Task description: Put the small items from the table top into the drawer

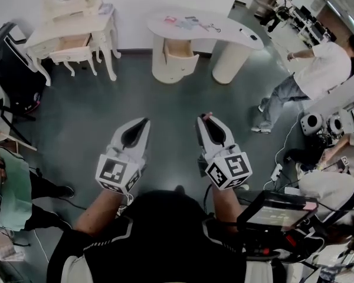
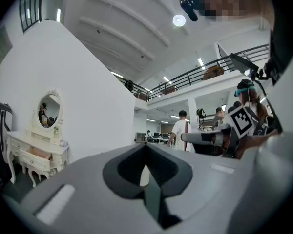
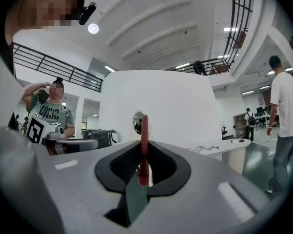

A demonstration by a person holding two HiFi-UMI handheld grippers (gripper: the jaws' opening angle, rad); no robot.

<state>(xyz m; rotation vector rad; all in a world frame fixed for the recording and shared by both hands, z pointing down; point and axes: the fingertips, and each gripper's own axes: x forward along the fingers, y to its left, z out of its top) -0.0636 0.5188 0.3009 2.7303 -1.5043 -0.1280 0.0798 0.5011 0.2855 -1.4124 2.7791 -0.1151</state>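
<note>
The right gripper [image 1: 205, 121] has its jaws clenched on a thin red item [image 3: 144, 150]. The left gripper [image 1: 143, 124] jaws are closed and empty. The small items [image 1: 189, 22] lie on the far bench [image 1: 239, 37], above its open drawer [image 1: 180, 56]. It is better to step close first, then release low inside the drawer.

Person: black top [image 1: 159, 229] w/ white stripes nr shoulders. Left tool [image 1: 143, 122] & right tool [image 1: 205, 118]: pale grey shells, black recess round jaws. Each has a rear marker cube [image 1: 117, 173], blk/wht squares.
</note>
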